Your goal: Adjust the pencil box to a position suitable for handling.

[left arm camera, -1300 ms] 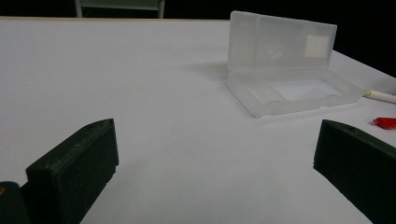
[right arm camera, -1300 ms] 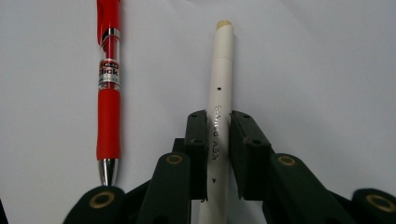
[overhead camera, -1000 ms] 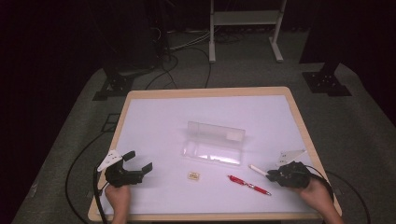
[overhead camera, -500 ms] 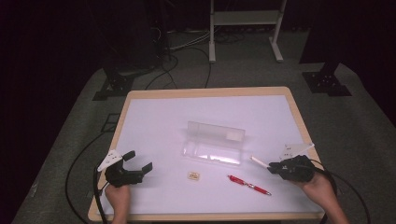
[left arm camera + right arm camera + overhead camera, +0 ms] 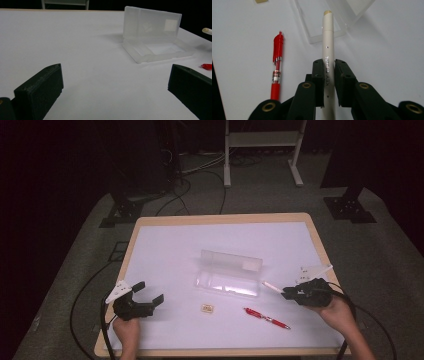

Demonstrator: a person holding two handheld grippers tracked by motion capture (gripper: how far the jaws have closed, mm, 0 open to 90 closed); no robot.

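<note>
While clamped lengthwise in right hand-held gripper [image 5: 329, 66], white pen [image 5: 328, 47], tip over clear case [image 5: 317, 25]

The table [image 5: 150, 245] fills the middle of the high view. Near its centre sits an open case [image 5: 227, 282], lid standing along its far edge. Below the case, toward the bottom, lies a small tag [image 5: 207, 308]; right of the tag lies a pen [image 5: 266, 318]. At lower left is the left gripper [image 5: 148, 296], at right the right gripper [image 5: 286, 293] with a marker [image 5: 272, 287] pointing toward the case's right end.
</note>
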